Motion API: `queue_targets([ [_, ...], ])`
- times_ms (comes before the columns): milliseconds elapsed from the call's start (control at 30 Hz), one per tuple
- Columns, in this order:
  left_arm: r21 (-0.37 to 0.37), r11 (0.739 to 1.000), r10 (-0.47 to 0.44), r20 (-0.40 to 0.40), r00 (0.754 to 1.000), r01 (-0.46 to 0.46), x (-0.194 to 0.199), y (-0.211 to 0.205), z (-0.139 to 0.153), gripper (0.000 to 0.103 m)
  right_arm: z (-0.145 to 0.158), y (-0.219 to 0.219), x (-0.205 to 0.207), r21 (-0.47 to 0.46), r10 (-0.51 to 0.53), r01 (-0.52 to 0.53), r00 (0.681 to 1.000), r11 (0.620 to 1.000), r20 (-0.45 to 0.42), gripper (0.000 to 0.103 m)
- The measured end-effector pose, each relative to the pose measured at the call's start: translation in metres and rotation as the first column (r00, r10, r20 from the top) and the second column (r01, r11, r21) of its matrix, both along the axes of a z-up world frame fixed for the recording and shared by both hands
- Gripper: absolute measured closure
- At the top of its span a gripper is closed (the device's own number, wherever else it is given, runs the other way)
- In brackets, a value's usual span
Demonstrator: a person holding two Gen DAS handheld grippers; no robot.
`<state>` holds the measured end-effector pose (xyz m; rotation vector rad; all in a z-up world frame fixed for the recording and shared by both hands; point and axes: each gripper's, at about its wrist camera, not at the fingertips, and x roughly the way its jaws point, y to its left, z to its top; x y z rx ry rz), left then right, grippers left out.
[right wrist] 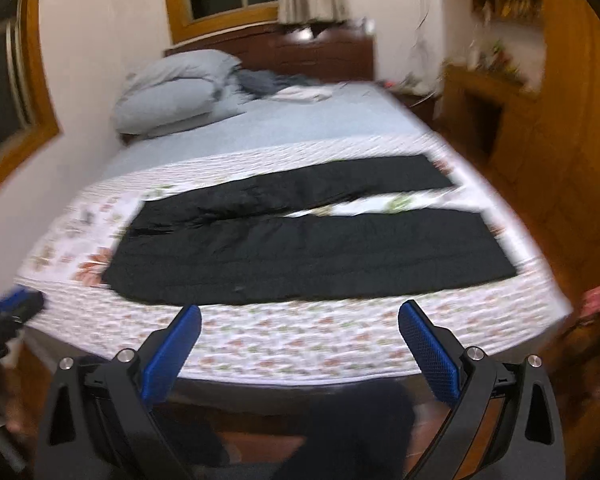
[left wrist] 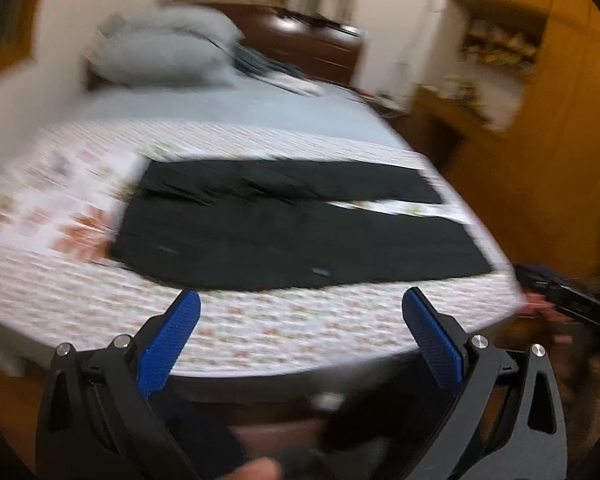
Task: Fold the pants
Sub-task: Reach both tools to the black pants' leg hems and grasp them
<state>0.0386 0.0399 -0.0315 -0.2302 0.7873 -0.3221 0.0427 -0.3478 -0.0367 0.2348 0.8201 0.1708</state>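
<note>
on the left wrist view, my left gripper [left wrist: 300,308] hangs off the near edge of the bed [left wrist: 260,336], fingers wide apart, holding nothing. the black pants [left wrist: 300,232] lie flat across the floral cover, waist to the left, legs running right with a thin gap between them. so i'd say folding hasn't started, this looks like the approach.

right wrist view: right gripper [right wrist: 300,320] is spread and empty too, short of the pants [right wrist: 312,252]. next i need to reach in and pinch an edge, probably to lay one leg onto the other. everything's blurry.
</note>
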Motion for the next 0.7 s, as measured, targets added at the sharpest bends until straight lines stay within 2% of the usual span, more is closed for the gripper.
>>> queue_targets([
  [67, -0.115, 0.993, -0.036, -0.099, 0.994, 0.025, 0.023, 0.024, -0.026, 0.002, -0.024, -0.020, 0.020, 0.155, 0.043, -0.034, 0.997, 0.987, -0.057, 0.003],
  [133, -0.208, 0.978, -0.072, -0.184, 0.980, 0.033, 0.047, 0.051, -0.052, 0.002, -0.046, -0.038, 0.037, 0.229, 0.052, -0.025, 0.993, 0.973, -0.109, 0.003],
  [167, -0.269, 0.963, -0.074, -0.218, 0.973, 0.013, 0.061, 0.069, -0.067, 0.002, -0.058, -0.046, 0.045, 0.250, 0.052, -0.018, 0.990, 0.968, -0.130, 0.003],
  [200, -0.293, 0.956, -0.062, -0.247, 0.967, -0.014, 0.072, 0.083, -0.079, 0.003, -0.073, -0.057, 0.056, 0.268, 0.047, -0.001, 0.985, 0.963, -0.167, 0.003],
  [267, -0.324, 0.941, -0.011, -0.325, 0.946, -0.101, 0.102, 0.121, -0.109, 0.003, -0.102, -0.083, 0.074, 0.342, 0.045, 0.040, 0.970, 0.939, -0.237, 0.003],
  [333, -0.339, 0.921, 0.053, -0.380, 0.923, -0.192, 0.127, 0.155, -0.131, 0.003, -0.123, -0.105, 0.083, 0.384, 0.016, 0.092, 0.963, 0.919, -0.268, 0.003],
  [367, -0.322, 0.913, 0.099, -0.419, 0.903, -0.249, 0.140, 0.171, -0.144, 0.003, -0.128, -0.114, 0.086, 0.391, 0.005, 0.107, 0.962, 0.914, -0.274, 0.003],
  [500, -0.292, 0.884, 0.181, -0.506, 0.843, -0.365, 0.175, 0.209, -0.186, 0.003, -0.158, -0.159, 0.096, 0.434, -0.071, 0.209, 0.947, 0.876, -0.312, 0.003],
  [633, -0.337, 0.855, 0.177, -0.527, 0.831, -0.395, 0.196, 0.217, -0.213, 0.003, -0.178, -0.190, 0.100, 0.485, -0.098, 0.254, 0.941, 0.837, -0.324, 0.003],
  [700, -0.335, 0.854, 0.182, -0.524, 0.832, -0.398, 0.207, 0.216, -0.217, 0.003, -0.184, -0.206, 0.103, 0.513, -0.107, 0.272, 0.939, 0.815, -0.328, 0.003],
])
